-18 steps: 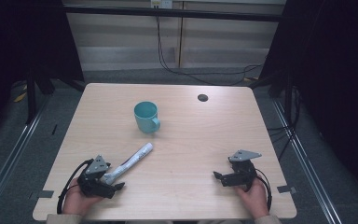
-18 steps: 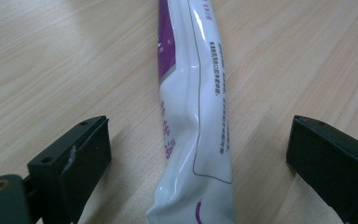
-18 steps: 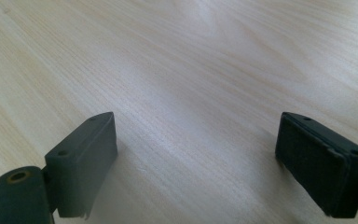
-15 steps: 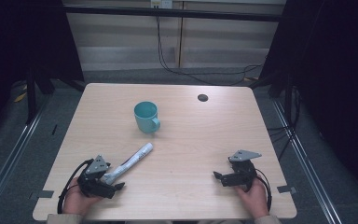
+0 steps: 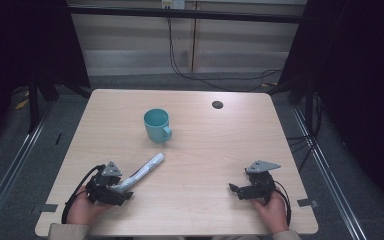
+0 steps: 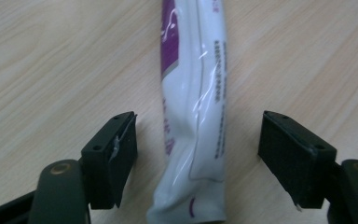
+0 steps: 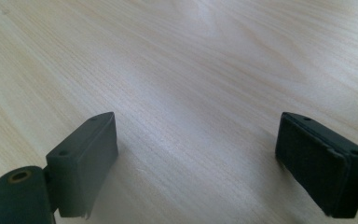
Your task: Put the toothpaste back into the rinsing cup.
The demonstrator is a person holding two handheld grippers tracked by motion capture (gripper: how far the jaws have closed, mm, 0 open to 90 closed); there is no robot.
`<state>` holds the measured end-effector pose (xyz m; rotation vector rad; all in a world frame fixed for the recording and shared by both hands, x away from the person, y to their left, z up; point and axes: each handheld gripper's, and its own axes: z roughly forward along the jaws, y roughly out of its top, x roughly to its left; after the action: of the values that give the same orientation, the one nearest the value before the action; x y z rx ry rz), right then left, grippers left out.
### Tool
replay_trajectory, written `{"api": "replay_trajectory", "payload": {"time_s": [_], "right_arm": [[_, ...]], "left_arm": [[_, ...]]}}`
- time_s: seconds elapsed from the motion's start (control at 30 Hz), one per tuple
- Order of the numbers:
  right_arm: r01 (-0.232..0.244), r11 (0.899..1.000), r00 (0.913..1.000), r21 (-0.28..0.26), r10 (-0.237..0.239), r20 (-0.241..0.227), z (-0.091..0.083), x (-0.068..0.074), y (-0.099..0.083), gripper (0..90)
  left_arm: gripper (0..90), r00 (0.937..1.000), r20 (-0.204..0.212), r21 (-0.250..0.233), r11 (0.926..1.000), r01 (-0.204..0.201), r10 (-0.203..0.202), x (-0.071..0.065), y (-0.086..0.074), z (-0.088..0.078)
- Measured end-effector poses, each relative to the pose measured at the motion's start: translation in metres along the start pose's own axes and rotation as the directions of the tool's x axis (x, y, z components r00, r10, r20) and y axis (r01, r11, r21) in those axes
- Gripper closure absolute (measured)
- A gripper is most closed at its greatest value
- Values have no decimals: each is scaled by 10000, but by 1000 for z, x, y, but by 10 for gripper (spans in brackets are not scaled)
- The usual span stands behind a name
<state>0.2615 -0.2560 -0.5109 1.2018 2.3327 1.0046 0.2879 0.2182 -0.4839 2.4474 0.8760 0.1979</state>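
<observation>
1. left tool point(image 6: 198, 154) is spread open around the crimped end of the white tube point(image 6: 193, 107), pads not touching it
2. tube lies flat near the surface's point(image 5: 205, 150) front-left corner
3. right tool point(image 7: 198, 163) sits open over bare wood by the front-right corner

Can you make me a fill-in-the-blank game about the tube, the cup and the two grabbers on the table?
1. The white tube lies between the jaws of the ____ gripper.
2. The cup is coloured ____.
3. The right gripper has ____ between its open jaws.
4. The tube lies flat on the wooden ____.

Missing words: left; teal; nothing; table
</observation>
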Motion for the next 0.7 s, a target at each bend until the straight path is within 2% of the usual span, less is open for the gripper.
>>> {"api": "replay_trajectory", "payload": {"time_s": [0.03,0.17,0.23,0.3,0.37,0.43,0.47,0.7], "right_arm": [[12,10000,10000,-24,-12,-3,0,0,0,125],[35,10000,10000,-52,-35,-8,0,0,0,126],[20,10000,10000,-44,-20,-3,0,0,0,126],[24,10000,10000,-45,-24,1,0,-1,0,126],[15,10000,10000,-47,-15,-3,0,0,0,126],[25,10000,10000,-46,-25,0,0,-1,0,126],[22,10000,10000,-44,-22,2,0,-1,0,126],[23,10000,10000,-43,-23,-4,0,-1,0,127]], "left_arm": [[277,10000,9,287,9996,-52,52,0,3,1],[285,9994,-69,897,9954,-337,344,-4,17,2],[288,9982,-141,1340,9894,-567,591,-5,25,3],[306,9990,-225,1593,9866,-347,387,-5,29,3],[334,9992,-177,1723,9845,-329,365,-4,34,3],[372,9987,-180,2046,9779,-437,484,-3,37,3],[391,9992,-146,2126,9765,-342,382,-2,38,4],[447,9993,-259,2430,9698,-198,269,0,42,6]]}}
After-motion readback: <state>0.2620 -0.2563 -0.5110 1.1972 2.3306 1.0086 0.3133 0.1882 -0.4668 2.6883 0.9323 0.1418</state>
